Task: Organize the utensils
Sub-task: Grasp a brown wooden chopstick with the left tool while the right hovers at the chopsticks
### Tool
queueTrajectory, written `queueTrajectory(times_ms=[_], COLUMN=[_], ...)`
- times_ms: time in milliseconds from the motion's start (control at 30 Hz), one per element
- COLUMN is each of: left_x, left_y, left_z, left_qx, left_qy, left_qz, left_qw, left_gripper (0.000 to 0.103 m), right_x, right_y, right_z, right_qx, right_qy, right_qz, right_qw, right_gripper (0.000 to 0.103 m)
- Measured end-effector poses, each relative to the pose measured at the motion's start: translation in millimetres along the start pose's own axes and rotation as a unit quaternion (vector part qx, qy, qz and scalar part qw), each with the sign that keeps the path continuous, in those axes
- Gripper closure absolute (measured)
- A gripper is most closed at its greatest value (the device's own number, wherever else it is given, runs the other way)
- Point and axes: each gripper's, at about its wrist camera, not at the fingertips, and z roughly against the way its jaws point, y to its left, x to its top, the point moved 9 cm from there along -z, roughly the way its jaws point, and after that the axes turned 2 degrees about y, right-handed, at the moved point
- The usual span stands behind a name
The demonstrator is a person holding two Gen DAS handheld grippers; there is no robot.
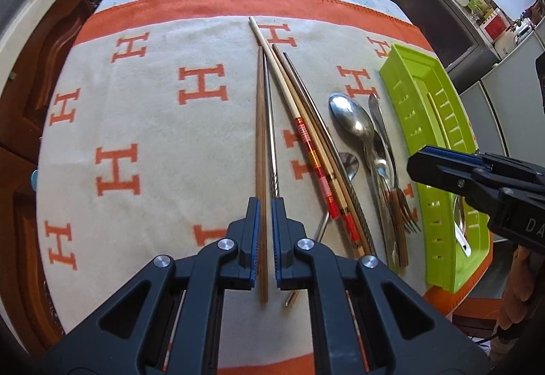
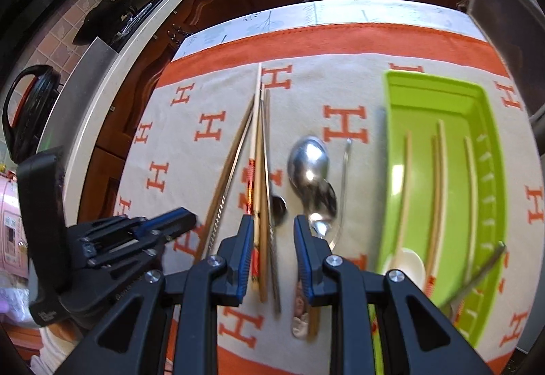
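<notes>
Left gripper fingers nearly together, nothing clamped, above brown chopstick. Right gripper fingers apart, empty, over chopsticks and spoons on cloth. Green tray to the right holds a few utensils

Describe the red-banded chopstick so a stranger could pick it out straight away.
Start at the green tray on the right of the H-patterned cloth, then move left past the spoons to the fan of chopsticks mid-cloth. The pale chopstick lying aslant is the one: it alone has red and orange bands, while its neighbours are plain wood or metal.
</notes>
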Motion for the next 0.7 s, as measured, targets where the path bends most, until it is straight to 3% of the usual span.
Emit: queueTrajectory(times_ms=[267, 700], left_x=[15.7, 18.0], left_y=[-0.4, -0.1], left_z=[-32.4, -31.6], left_qx=[-0.007, -0.023], left_qy=[0.028, 0.024], left_qz=[0.006, 0.016], left_qw=[0.9996, 0.9993], left_gripper=[0.099, 0.099], right_x=[13.0, 15.7], right_y=[-0.9, -1.2], right_z=[-22.3, -27.5], right_qx=[0.01, 0.017], right_qy=[0.018, 0.019], right_qz=[-0.009, -0.008], right_qw=[1.0, 1.0], right_gripper=[0.079, 0.079])
